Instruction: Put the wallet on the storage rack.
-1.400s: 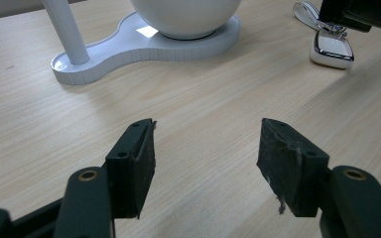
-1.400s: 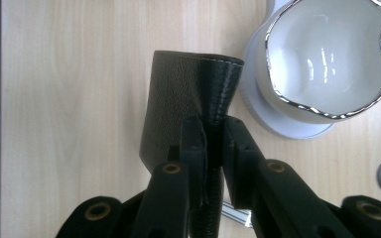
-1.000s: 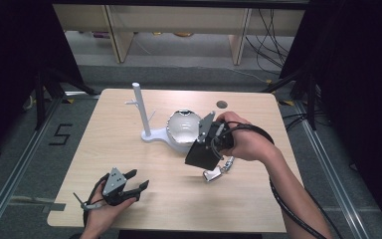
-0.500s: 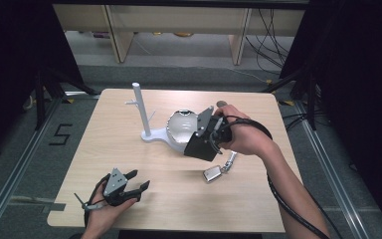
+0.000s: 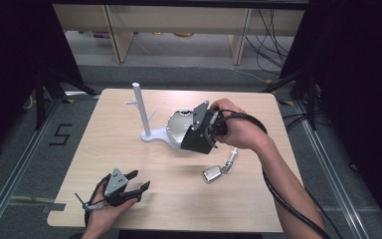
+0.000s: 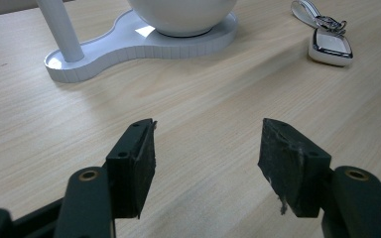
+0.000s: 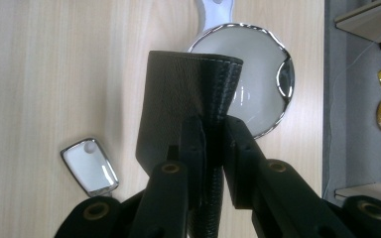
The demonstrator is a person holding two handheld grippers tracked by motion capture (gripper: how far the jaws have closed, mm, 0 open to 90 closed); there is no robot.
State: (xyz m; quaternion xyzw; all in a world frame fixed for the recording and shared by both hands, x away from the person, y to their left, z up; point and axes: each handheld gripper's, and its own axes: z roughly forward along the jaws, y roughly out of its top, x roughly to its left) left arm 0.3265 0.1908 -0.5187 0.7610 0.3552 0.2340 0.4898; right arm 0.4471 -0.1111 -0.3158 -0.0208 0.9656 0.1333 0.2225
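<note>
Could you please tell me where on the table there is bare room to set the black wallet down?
The table is bare left of the white stand, and along the near edge between the left gripper and the key fob. It is crowded at the middle, where the bowl, the fob and the right gripper holding the wallet sit close.

Number "5" marked on the floor (image 5: 59, 134) left of the table (image 5: 129, 164)

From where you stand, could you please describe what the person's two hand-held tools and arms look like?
Both are matte black two-jaw tools with brass-coloured pivot pins. The left tool carries a grey three-cornered plate on top, and its flat rubbery pads are frayed at the edges. The right tool trails a thick black cable along a bare forearm. No sleeves are visible.
</note>
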